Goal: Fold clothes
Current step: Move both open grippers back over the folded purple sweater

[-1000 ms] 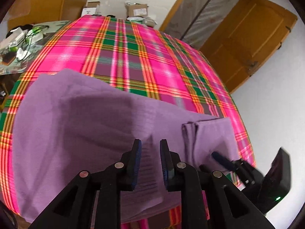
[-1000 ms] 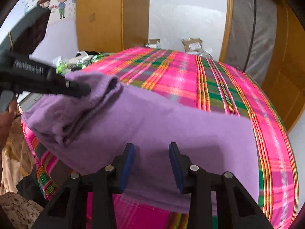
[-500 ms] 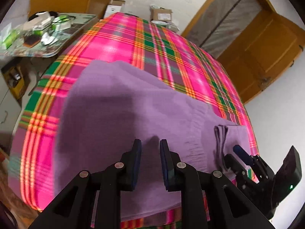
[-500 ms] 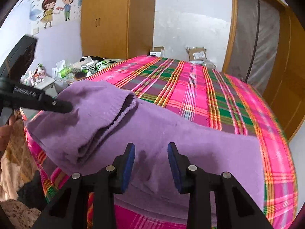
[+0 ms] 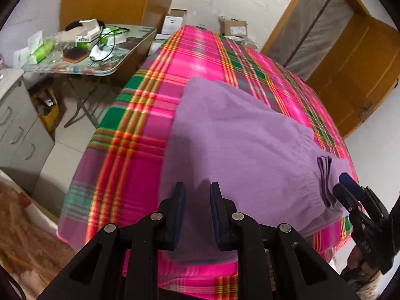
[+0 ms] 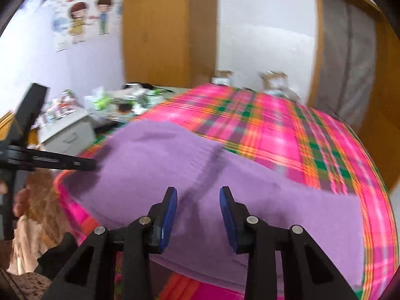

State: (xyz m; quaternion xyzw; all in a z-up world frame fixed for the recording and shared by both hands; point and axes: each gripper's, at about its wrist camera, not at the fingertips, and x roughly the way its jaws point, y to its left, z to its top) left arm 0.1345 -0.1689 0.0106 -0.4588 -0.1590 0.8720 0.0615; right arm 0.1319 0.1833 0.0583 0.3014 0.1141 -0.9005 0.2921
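In the left wrist view, one purple garment [image 5: 240, 147] lies spread on the bed [image 5: 140, 135], which is covered by a pink, green and orange plaid sheet; the garment runs from about 12 o'clock of the picture's centre down to the bed's near edge at 6 o'clock, and a small folded corner with several stacked layers sits at its 3 o'clock end. The left hand-held gripper [image 5: 197, 215] hangs over the garment's near edge with its two blue-padded fingers a narrow gap apart and no cloth between them. At 4 o'clock the right hand-held gripper [image 5: 350, 187] reaches toward the folded corner; from here I cannot tell whether it touches the cloth. At 10 o'clock stands one cluttered folding surface [image 5: 82, 62], with one grey drawer cabinet [image 5: 17, 125] at 9 o'clock, and two cardboard boxes stand beyond the bed's far end at 12 o'clock. In the right wrist view, blurred by motion, the same single garment [image 6: 250, 187] covers the near part of the bed [image 6: 287, 130], with a folded-over layer raised at 10 o'clock. The right hand-held gripper [image 6: 198, 212] is over the cloth, its jaws apart with nothing clamped, having just closed a little. The left hand-held gripper [image 6: 82, 163] enters from 9 o'clock, its tip at the garment's left edge. One cartoon wall sticker [image 6: 87, 17] of two figures shows at 11 o'clock.
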